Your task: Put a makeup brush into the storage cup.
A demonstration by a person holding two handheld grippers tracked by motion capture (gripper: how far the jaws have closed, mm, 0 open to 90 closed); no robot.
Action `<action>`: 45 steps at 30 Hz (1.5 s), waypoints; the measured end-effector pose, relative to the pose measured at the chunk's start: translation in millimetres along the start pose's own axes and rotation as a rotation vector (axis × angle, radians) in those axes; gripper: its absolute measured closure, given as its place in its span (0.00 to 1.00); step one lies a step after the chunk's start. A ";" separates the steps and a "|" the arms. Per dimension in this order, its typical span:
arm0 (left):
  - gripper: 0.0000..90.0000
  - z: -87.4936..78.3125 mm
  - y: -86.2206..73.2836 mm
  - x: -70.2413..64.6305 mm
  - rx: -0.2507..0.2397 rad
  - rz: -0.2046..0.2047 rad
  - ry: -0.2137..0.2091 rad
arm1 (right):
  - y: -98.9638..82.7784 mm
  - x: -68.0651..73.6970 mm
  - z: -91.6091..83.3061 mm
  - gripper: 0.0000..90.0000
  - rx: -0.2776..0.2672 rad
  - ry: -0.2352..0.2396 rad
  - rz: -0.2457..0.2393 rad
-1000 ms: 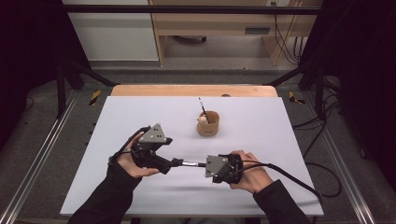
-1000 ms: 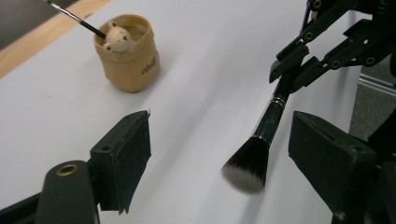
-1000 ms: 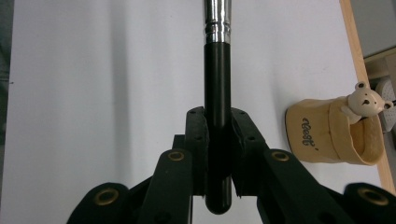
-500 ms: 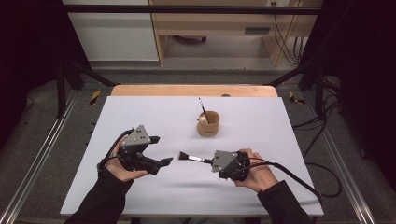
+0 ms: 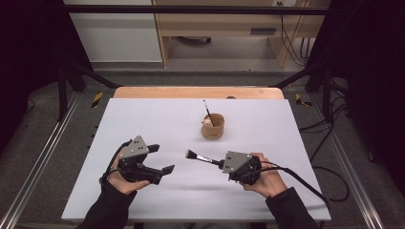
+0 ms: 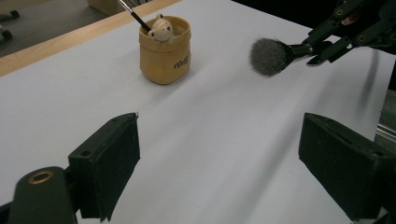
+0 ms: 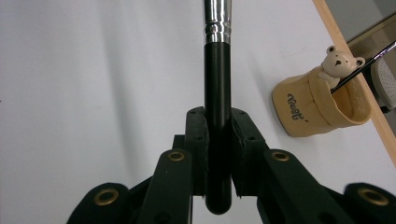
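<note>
A black-handled makeup brush (image 5: 203,158) with a silver ferrule and a dark, fluffy round head is held level above the white table top (image 5: 143,119), its head pointing toward the person's left. The right gripper (image 5: 220,162) clenches the black handle between its two pads, near the handle's end, as the right gripper view (image 7: 218,140) shows plainly. In the left gripper view the brush head (image 6: 270,56) hangs in the air, well apart from the table.

The left gripper (image 5: 161,159) is released: its jaws have just been opening and now stand wide with nothing between them, only bare table beneath. It sits near the brush head but apart from it.

Farther back on the table stands a small tan cup (image 5: 213,126) with a bear figure on its rim and a thin dark brush (image 5: 207,110) leaning in it.
</note>
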State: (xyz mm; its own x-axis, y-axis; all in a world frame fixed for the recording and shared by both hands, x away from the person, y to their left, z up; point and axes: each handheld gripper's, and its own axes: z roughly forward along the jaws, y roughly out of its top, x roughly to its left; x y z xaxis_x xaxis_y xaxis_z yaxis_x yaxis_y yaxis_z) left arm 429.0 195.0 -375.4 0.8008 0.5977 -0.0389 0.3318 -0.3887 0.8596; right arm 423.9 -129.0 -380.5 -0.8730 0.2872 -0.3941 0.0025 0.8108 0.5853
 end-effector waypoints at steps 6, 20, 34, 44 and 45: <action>0.13 3.4 -9.4 0.6 -0.027 -0.042 0.014 | -2.2 2.3 3.8 0.88 -0.031 0.003 0.048; 0.14 13.9 -15.8 -4.5 -0.079 -0.093 0.029 | -14.3 8.1 13.6 0.88 -0.115 -0.009 0.194; 0.15 21.9 -18.2 -10.9 -0.123 -0.133 0.016 | -23.5 14.9 21.1 0.88 -0.169 -0.016 0.289; 0.16 29.9 -21.6 -15.2 -0.151 -0.159 -0.007 | -27.0 16.4 24.3 0.88 -0.188 -0.010 0.337; 0.16 30.8 -21.7 -15.4 -0.151 -0.162 -0.013 | -27.4 16.6 24.2 0.88 -0.190 -0.011 0.340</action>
State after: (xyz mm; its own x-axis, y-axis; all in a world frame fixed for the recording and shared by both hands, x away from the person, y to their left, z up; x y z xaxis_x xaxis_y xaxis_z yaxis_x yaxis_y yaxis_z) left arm 424.8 172.6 -409.2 0.7499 0.6340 -0.1888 0.3792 -0.1782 0.9080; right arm 421.1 -134.1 -420.2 -0.8327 0.5295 -0.1619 0.1994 0.5596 0.8044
